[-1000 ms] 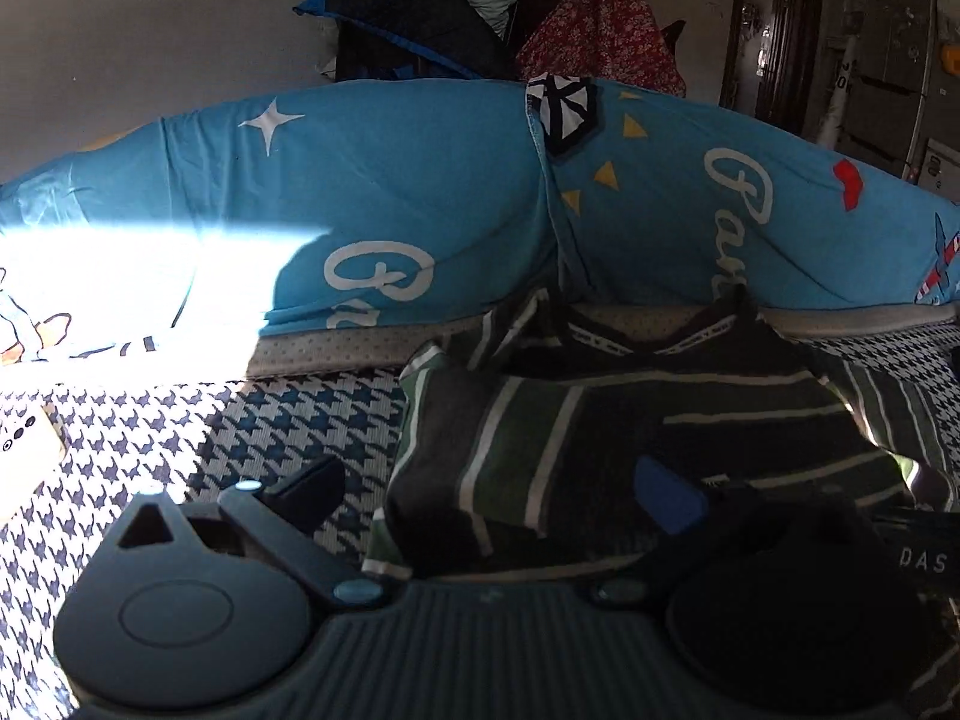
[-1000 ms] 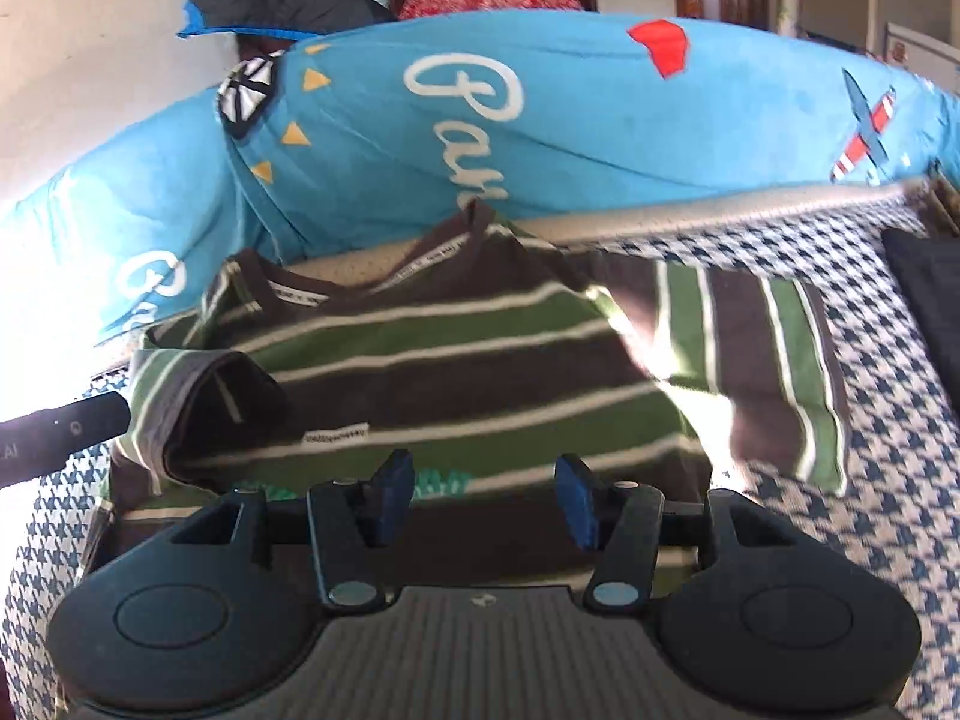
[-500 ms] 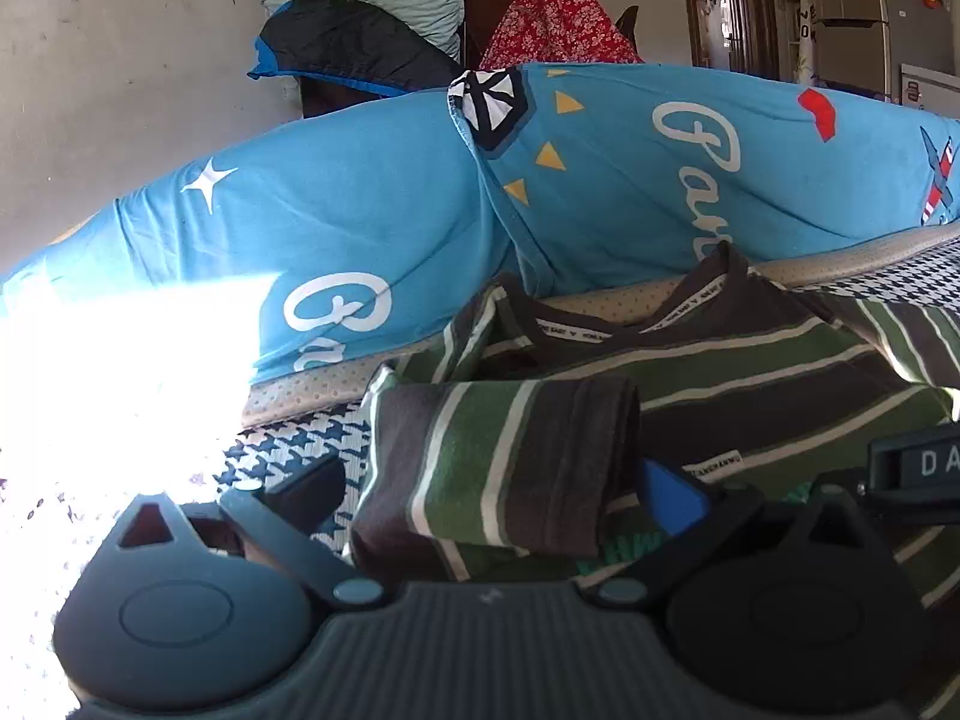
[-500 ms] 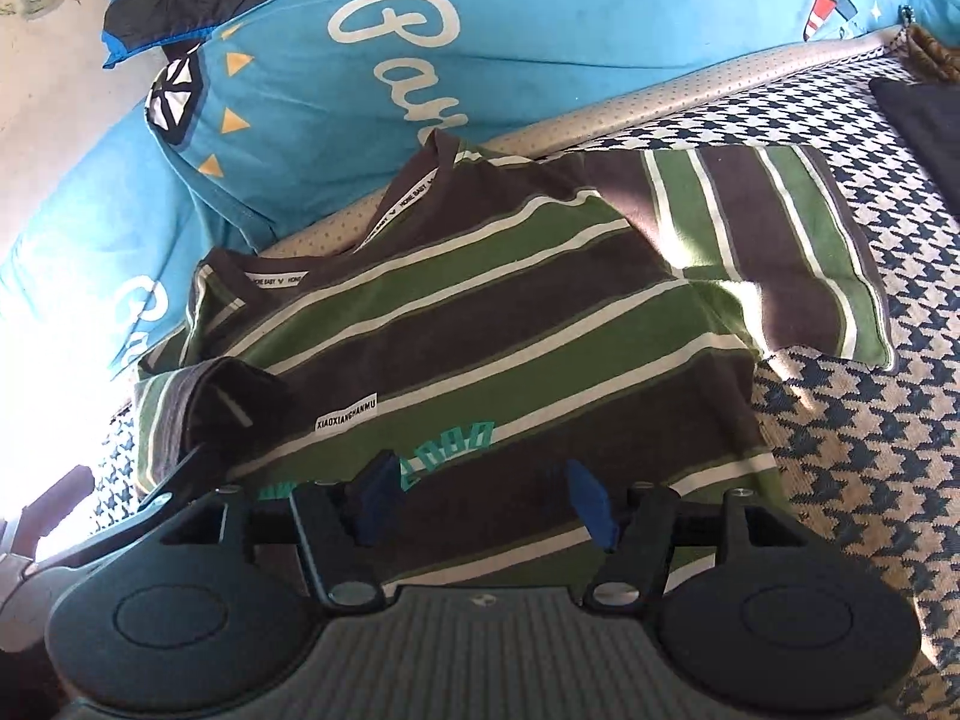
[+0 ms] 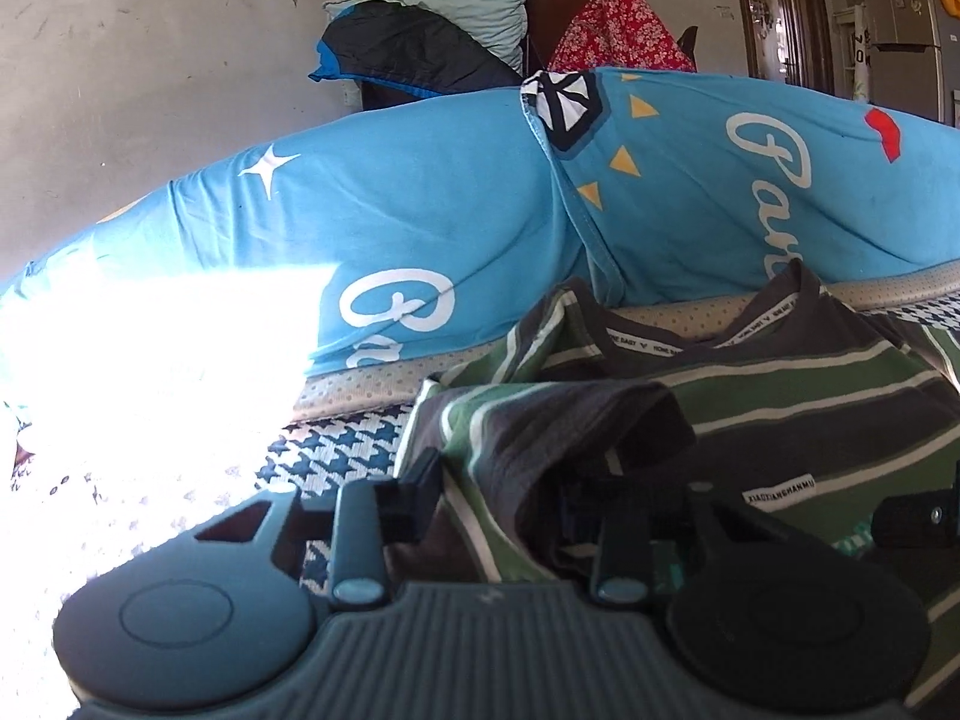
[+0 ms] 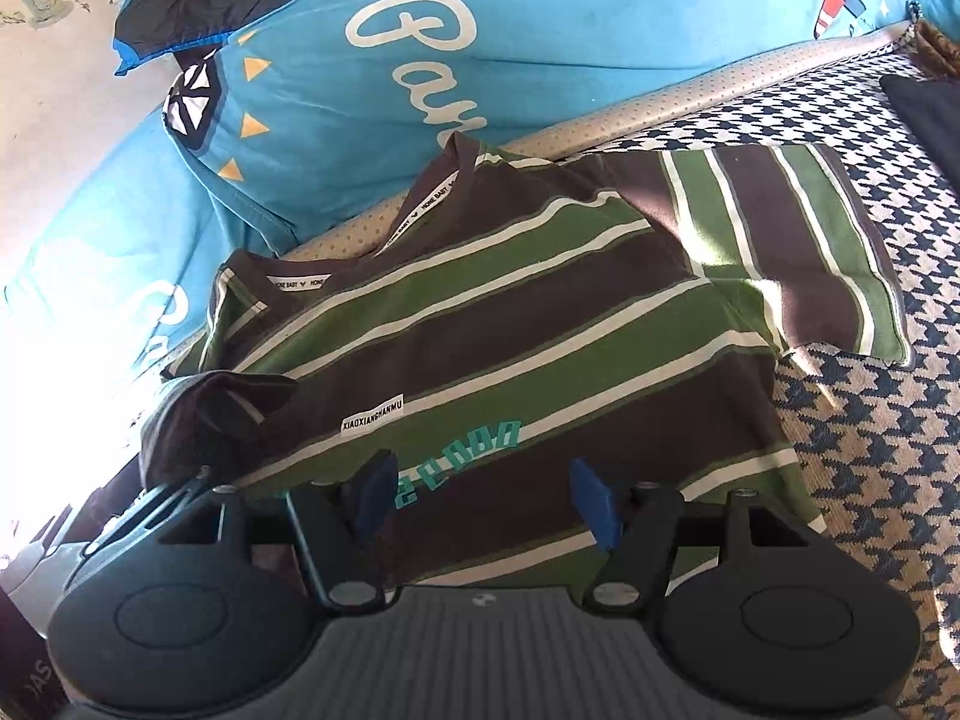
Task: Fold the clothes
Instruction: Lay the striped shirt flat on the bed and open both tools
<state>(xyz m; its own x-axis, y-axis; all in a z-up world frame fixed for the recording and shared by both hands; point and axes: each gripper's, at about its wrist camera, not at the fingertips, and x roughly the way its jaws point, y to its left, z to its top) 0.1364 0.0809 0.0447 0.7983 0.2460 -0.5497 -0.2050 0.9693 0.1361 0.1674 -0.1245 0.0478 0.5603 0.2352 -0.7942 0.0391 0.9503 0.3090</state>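
While jaws gape: shirt sleeve (image 5: 540, 438) between.

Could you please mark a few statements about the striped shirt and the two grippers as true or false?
1. The striped shirt lies on a houndstooth mat. True.
2. The right gripper is shut on the hem. False: its jaws stand open above the shirt.
3. The left sleeve is folded over onto the body. True.
4. The right sleeve is folded in too. False: it lies spread out flat.
5. A blue printed cushion sits behind the shirt. True.
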